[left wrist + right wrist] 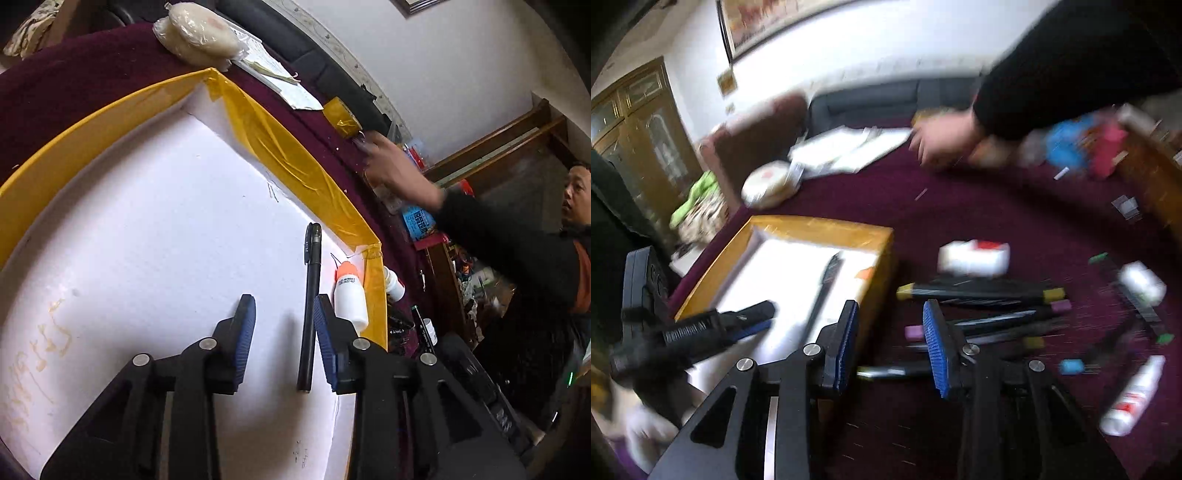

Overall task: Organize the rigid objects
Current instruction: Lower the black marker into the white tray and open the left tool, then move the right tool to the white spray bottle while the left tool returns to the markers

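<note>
In the left wrist view a black pen (311,306) lies on the white foam floor of a yellow-walled box (295,155). My left gripper (284,301) is open around it; the pen rests beside the right pad and neither pad presses it. A white bottle with an orange cap (349,295) lies against the box's right wall. The right wrist view is blurred. There my right gripper (889,308) hangs open and empty over the maroon cloth, just right of the box (820,225). Several markers (979,291) lie under and beyond it. The left gripper (764,317) reaches into the box near the pen (827,280).
Another person's hand (945,140) reaches across the far side of the table, by a yellow tape roll (341,114). A white and red packet (975,256), a white bottle (1134,395), papers (849,147) and a wrapped white round (768,184) lie on the cloth.
</note>
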Action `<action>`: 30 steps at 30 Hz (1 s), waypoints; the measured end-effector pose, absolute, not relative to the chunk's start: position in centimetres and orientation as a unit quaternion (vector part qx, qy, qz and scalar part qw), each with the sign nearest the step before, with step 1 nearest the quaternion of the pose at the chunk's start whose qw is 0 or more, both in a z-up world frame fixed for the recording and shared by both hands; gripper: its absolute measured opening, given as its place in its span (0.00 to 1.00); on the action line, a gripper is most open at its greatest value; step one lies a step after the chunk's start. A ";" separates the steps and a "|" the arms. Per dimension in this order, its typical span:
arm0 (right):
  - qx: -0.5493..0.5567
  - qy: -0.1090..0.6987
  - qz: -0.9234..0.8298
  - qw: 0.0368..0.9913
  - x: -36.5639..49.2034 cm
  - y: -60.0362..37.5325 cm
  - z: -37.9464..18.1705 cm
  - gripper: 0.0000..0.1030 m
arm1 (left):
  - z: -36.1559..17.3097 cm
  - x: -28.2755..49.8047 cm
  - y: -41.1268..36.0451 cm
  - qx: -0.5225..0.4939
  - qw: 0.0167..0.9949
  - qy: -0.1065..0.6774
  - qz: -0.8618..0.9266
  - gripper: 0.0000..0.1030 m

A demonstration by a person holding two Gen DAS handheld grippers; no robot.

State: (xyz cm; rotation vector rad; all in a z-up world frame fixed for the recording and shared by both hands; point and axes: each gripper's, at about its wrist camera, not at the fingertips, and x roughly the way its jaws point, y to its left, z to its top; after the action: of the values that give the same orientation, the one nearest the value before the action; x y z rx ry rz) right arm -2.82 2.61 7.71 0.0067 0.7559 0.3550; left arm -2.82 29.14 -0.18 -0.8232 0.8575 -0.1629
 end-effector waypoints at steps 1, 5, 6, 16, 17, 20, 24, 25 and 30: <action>-0.003 0.342 0.154 0.927 -3.9 1.4 8.1 0.50 | 0.2 -2.9 29.1 -0.386 0.828 0.399 -0.077 0.30; 0.024 0.331 0.106 0.937 -4.6 -3.9 7.4 0.80 | 3.0 -3.5 27.4 -0.353 0.851 0.377 -0.091 0.35; 0.035 0.347 0.100 0.932 -4.2 -5.0 6.9 0.80 | 4.0 -3.7 26.6 -0.338 0.859 0.372 -0.098 0.43; 0.141 0.384 0.055 0.911 -1.9 -14.1 2.9 0.79 | 7.8 -1.9 12.8 -0.111 0.885 0.421 -0.164 0.49; 0.144 0.381 0.052 0.912 -1.9 -14.6 2.9 0.79 | 7.4 -1.5 11.4 -0.085 0.882 0.434 -0.166 0.49; 0.162 0.371 0.043 0.913 -2.3 -16.4 3.2 0.79 | 5.5 0.0 8.0 -0.002 0.872 0.466 -0.148 0.49; 0.190 0.349 0.028 0.917 -2.7 -19.1 3.6 0.79 | 3.0 1.3 4.9 0.089 0.865 0.480 -0.119 0.49; 0.196 0.344 0.021 0.918 -2.9 -19.9 3.8 0.79 | 2.1 1.5 4.2 0.106 0.856 0.492 -0.118 0.50; 0.227 0.340 -0.004 0.913 -2.7 -22.3 2.6 0.79 | 1.2 0.2 2.4 0.122 0.843 0.498 -0.161 0.36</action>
State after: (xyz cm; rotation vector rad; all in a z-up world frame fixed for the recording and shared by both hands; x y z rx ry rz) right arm -2.70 -22.33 2.61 0.4667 0.7015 -0.0082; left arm 0.21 2.43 1.21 0.2578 1.0516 -0.3408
